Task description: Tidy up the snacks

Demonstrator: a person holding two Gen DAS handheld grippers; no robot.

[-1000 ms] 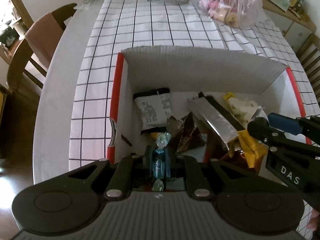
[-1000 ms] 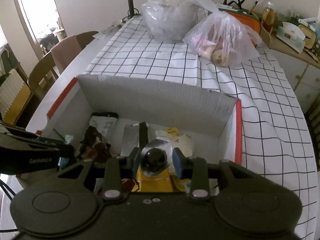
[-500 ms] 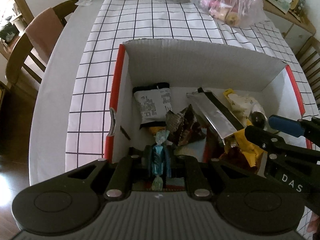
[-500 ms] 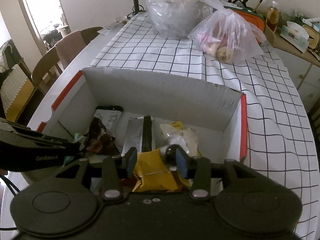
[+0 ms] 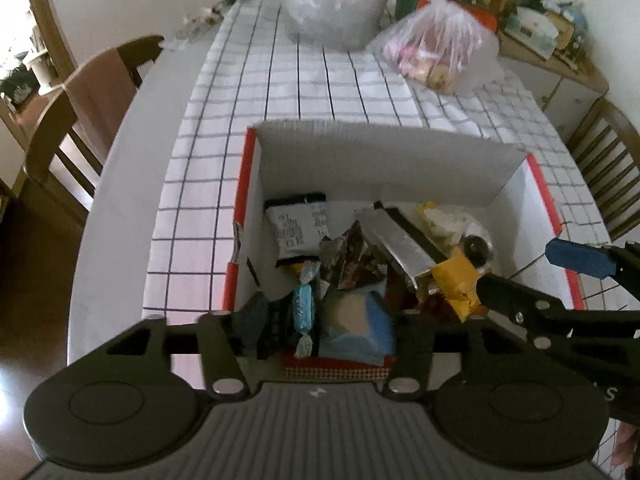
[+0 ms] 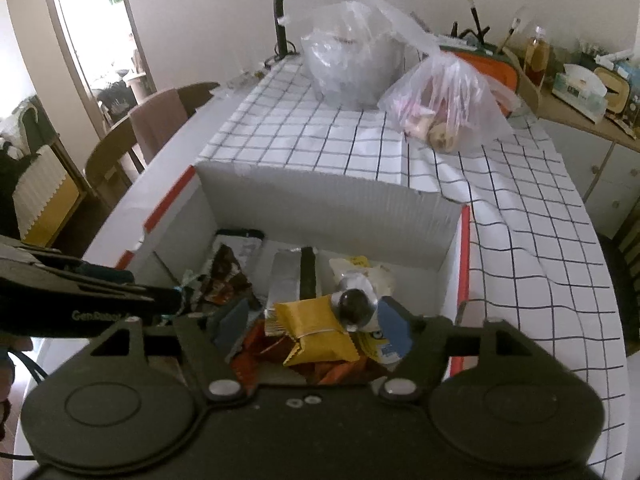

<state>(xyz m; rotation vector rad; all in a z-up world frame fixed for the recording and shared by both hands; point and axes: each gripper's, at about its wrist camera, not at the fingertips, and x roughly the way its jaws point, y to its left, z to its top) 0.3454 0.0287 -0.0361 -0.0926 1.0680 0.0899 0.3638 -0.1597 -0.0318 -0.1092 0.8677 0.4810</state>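
Note:
A white cardboard box (image 5: 372,140) (image 6: 320,196) with red edges stands on the checked tablecloth and holds several snack packets. My left gripper (image 5: 320,320) hangs over its near left corner, jaws opening. A teal-wrapped candy (image 5: 303,308) lies loose between them, free of both pads. My right gripper (image 6: 314,324) is over the near right part, jaws opening too. A dark ball in silver foil (image 6: 354,304) (image 5: 476,246) rests on a yellow packet (image 6: 316,332) by the right finger, not pinched. Each gripper also shows in the other's view: the right gripper (image 5: 532,276), the left gripper (image 6: 156,300).
Two clear plastic bags (image 6: 444,108) (image 6: 348,64) sit at the far end of the table (image 5: 112,216), beside a lamp stem (image 6: 280,12). Wooden chairs (image 5: 80,112) (image 5: 608,172) stand at the left and right edges. A cluttered sideboard (image 6: 580,92) lies at the far right.
Both grippers opened and drew up and back from the box. The teal candy left the left jaws; the foil ball left the right jaws and came to rest on the yellow packet.

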